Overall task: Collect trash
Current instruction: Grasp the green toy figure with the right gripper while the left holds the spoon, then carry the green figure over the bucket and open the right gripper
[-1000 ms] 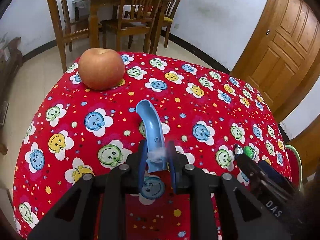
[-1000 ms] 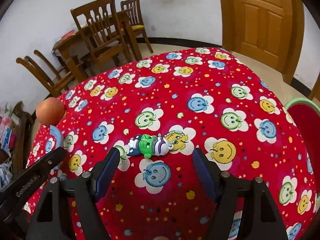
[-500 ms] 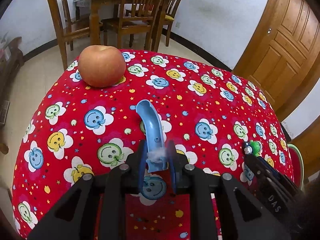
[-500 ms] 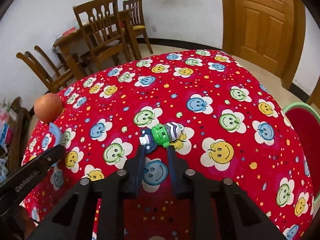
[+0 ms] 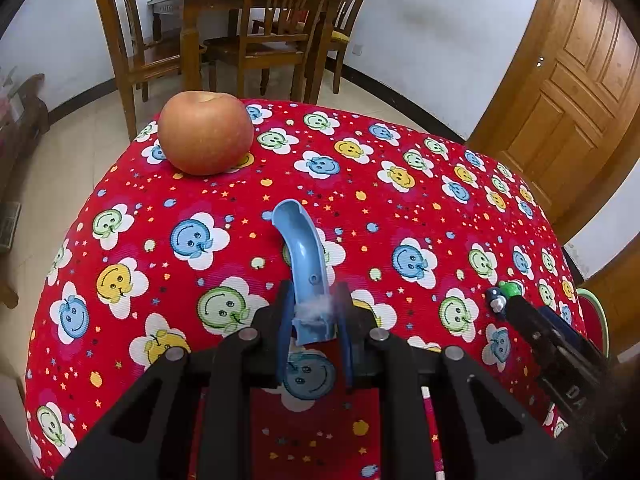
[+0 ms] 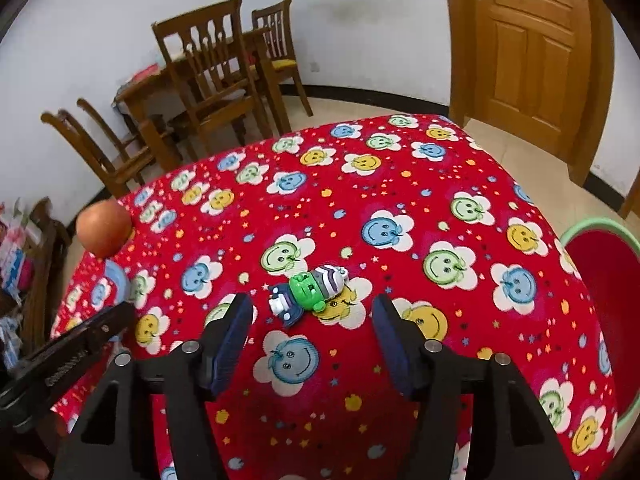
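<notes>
My left gripper [image 5: 314,312] is shut on a curved blue plastic piece [image 5: 304,256], which sticks forward over the red smiley tablecloth [image 5: 400,208]. My right gripper [image 6: 312,320] is open; a small green toy figure [image 6: 310,290] with a striped cap lies on the cloth just beyond and between its fingers, not held. The toy's tip also shows in the left wrist view [image 5: 506,292], at the end of the right gripper. An apple [image 5: 205,133] sits near the table's far left edge; it also shows in the right wrist view [image 6: 103,229].
A red basin with a green rim [image 6: 604,300] stands beside the table on the right. Wooden chairs [image 5: 256,36] and a wooden table stand behind. A wooden door [image 6: 528,44] is at the right.
My right gripper, shut around the toy half a second ago, has opened; the toy now lies free on the cloth. My left gripper still holds the blue piece, barely moved.
</notes>
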{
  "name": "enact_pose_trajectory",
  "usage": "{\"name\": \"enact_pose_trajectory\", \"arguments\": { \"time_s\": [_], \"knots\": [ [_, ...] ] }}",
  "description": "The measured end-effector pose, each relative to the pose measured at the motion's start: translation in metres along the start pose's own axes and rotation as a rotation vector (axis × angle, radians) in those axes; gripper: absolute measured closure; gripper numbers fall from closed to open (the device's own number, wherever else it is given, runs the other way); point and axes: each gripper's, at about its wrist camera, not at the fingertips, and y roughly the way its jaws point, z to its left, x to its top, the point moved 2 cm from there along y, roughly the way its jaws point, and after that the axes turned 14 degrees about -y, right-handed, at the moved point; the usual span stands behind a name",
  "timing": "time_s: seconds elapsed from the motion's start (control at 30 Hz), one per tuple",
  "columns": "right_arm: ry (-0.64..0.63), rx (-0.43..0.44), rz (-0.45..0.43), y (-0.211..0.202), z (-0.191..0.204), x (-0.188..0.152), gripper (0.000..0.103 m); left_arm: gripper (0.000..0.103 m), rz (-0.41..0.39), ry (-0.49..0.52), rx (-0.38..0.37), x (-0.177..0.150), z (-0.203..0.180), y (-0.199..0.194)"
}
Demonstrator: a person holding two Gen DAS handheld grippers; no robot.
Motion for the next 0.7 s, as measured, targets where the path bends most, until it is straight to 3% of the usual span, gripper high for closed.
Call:
{"name": "enact_pose_trajectory", "arguments": {
  "time_s": [0.13,0.3,0.33,0.43,0.47,0.7],
  "knots": [
    [-0.054,-0.018,-0.002,0.009,0.003,0.004,0.031,0.083,-0.001,0.0,0.004,0.0,0.0,0.001],
    [-0.055,0.007,0.025,0.022,0.001,0.004,0.031,0.083,0.0,0.003,0.008,-0.001,0.0,0.001],
    [-0.053,0.012,0.017,0.021,0.001,0.006,0.032,0.083,-0.001,0.003,0.007,-0.001,0.0,0.001],
    [-0.052,-0.004,0.022,0.021,-0.001,0.006,0.054,0.083,0.0,0.003,0.006,-0.001,0.0,0.002],
    [-0.051,-0.006,0.022,0.021,-0.002,0.006,0.058,0.083,0.0,0.004,0.006,-0.002,0.0,0.002],
    [-0.02,0.025,0.008,0.012,-0.01,0.0,0.058,0.083,-0.003,0.006,0.005,-0.002,-0.001,0.002]
  ]
}}
